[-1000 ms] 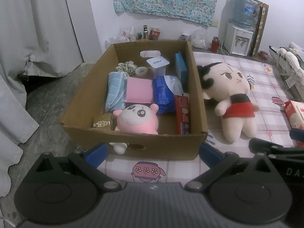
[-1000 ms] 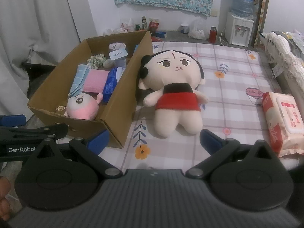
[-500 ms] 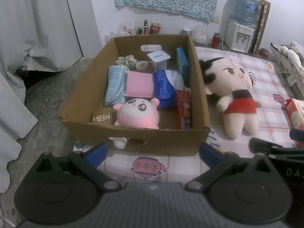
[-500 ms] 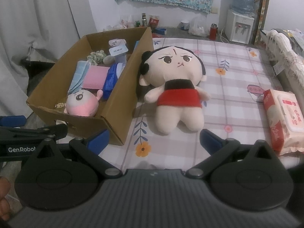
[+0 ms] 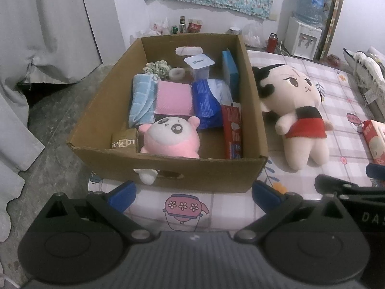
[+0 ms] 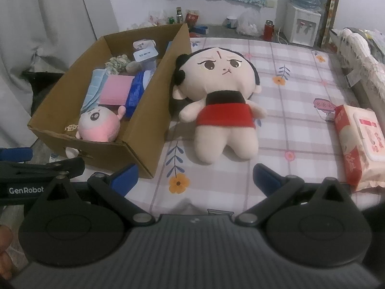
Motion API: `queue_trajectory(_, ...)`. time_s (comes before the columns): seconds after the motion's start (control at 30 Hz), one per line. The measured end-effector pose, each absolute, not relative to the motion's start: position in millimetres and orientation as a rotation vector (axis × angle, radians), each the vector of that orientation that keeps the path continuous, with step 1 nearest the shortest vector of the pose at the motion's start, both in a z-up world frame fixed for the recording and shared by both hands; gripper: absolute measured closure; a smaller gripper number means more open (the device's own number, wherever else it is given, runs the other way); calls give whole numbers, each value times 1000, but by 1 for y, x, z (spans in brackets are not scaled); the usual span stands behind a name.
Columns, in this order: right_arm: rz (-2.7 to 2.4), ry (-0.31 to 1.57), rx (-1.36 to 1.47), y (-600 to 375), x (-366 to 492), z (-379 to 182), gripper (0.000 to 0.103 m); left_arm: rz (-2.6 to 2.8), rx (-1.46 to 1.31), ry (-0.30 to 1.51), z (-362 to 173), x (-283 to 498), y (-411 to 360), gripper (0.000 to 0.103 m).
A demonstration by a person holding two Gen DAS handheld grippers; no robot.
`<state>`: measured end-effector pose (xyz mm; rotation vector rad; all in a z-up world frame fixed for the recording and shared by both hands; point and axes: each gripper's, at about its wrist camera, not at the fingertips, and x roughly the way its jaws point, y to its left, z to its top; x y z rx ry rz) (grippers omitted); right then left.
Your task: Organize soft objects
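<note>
Bed with checked sheet carries everything. Box sits at its left edge, packed. Doll in red lies face-up on the sheet, just right of the box wall, touching or nearly so. Pink plush sits inside the box against the near wall. Wipes pack lies far right. Left gripper spread wide, empty, short of the box. Right gripper spread wide, empty, short of the doll's feet.

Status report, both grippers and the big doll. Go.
Left gripper open, empty, facing the cardboard box. Right gripper open, empty, short of the big doll lying beside the box. Nothing between.
</note>
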<state>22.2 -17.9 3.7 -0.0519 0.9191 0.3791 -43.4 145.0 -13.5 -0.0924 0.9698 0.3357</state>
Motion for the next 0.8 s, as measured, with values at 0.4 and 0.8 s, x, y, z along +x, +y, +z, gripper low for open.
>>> queue_trajectory(0.4, 378, 929, -56, -15, 27, 2, 1, 337, -94, 972, -14, -42, 146, 0)
queue_trajectory(0.8, 377, 929, -61, -13, 29, 0, 1, 339, -98, 976, -17, -41, 149, 0)
